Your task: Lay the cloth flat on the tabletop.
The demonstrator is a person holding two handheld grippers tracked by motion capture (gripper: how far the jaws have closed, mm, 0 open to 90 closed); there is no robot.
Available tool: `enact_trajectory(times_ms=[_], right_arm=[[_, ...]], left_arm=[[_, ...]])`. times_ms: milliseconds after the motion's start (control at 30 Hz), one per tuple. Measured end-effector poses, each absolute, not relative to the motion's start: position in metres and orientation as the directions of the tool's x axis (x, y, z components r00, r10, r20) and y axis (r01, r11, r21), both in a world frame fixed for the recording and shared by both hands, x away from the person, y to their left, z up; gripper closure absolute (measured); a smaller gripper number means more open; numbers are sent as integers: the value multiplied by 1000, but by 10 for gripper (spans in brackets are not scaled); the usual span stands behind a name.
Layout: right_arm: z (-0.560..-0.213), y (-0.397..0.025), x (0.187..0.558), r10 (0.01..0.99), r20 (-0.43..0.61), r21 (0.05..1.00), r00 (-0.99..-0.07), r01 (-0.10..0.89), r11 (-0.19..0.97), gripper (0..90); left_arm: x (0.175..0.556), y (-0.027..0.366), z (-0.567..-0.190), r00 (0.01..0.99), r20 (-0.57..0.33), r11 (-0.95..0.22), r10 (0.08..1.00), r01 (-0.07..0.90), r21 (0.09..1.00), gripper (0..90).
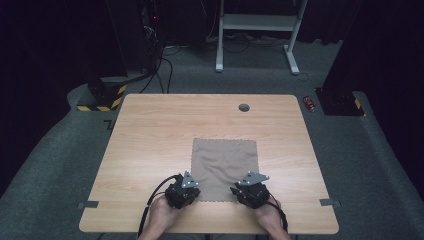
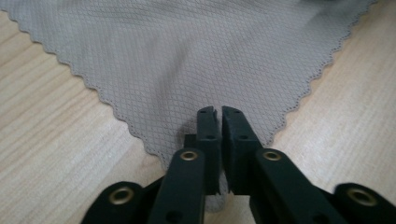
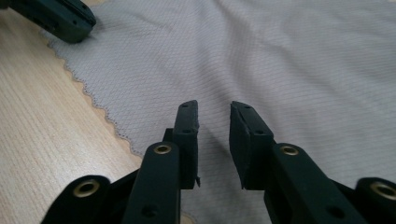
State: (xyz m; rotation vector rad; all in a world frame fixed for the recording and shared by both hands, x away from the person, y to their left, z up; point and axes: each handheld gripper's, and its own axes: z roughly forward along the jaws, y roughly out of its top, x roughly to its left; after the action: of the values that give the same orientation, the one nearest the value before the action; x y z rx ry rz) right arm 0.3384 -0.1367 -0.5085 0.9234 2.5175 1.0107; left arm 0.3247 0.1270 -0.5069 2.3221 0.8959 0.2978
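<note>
A grey-brown cloth (image 1: 225,160) with a scalloped edge lies flat on the wooden table (image 1: 150,130), near the front. My left gripper (image 1: 192,185) is at the cloth's near left corner. In the left gripper view the jaws (image 2: 218,112) are shut on that corner of the cloth (image 2: 187,60), and a bit of fabric shows between them lower down. My right gripper (image 1: 240,187) is at the near right corner. Its jaws (image 3: 214,109) stand open just above the cloth (image 3: 280,60), with nothing between them. The left gripper (image 3: 60,16) shows far off in the right gripper view.
A round cable hole (image 1: 244,107) sits near the table's far edge. Grey tape tabs (image 1: 88,204) (image 1: 330,202) mark the front corners. On the floor beyond are a red can (image 1: 310,103), a white desk frame (image 1: 255,30) and a yellow-black striped base (image 1: 102,97).
</note>
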Motion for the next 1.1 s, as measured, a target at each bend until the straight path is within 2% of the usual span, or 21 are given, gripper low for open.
enact_trajectory(times_ms=[67, 267, 333, 367, 400, 467, 533, 633, 900, 1033, 1100], right_arm=[[-512, -133, 335, 645, -20, 689, -764, 457, 562, 703], [-516, -132, 322, 633, -40, 691, -773, 436, 576, 697], [-516, -132, 321, 630, -41, 686, -775, 437, 582, 678], [-515, -131, 320, 628, -43, 682, -777, 437, 587, 668], [-514, -130, 321, 630, -43, 683, -776, 437, 585, 665], [-512, -126, 323, 631, -28, 697, -775, 437, 569, 663], [-509, -118, 326, 626, -11, 714, -780, 432, 552, 659], [-508, -102, 328, 614, 8, 729, -789, 424, 537, 655], [-518, -62, 333, 585, 4, 727, -811, 404, 555, 653], [-521, -53, 329, 582, -19, 720, -813, 393, 571, 642], [-521, -52, 327, 573, -32, 719, -819, 379, 583, 639]], left_arm=[[321, 128, -508, 749, -6, -579, 663, 517, 631, 895], [315, 133, -507, 759, -29, -583, 651, 523, 622, 896], [316, 134, -507, 756, -72, -562, 650, 542, 625, 838], [317, 135, -507, 749, -76, -553, 658, 549, 627, 777], [319, 135, -507, 742, -69, -548, 667, 552, 628, 708], [324, 136, -506, 719, -49, -529, 693, 554, 643, 627], [333, 138, -506, 690, -49, -489, 722, 560, 669, 576], [350, 140, -506, 641, -42, -447, 766, 578, 683, 532], [385, 142, -512, 582, 43, -457, 812, 589, 667, 487], [394, 145, -512, 571, 48, -452, 820, 593, 666, 470], [397, 147, -513, 564, 20, -430, 826, 607, 668, 459]])
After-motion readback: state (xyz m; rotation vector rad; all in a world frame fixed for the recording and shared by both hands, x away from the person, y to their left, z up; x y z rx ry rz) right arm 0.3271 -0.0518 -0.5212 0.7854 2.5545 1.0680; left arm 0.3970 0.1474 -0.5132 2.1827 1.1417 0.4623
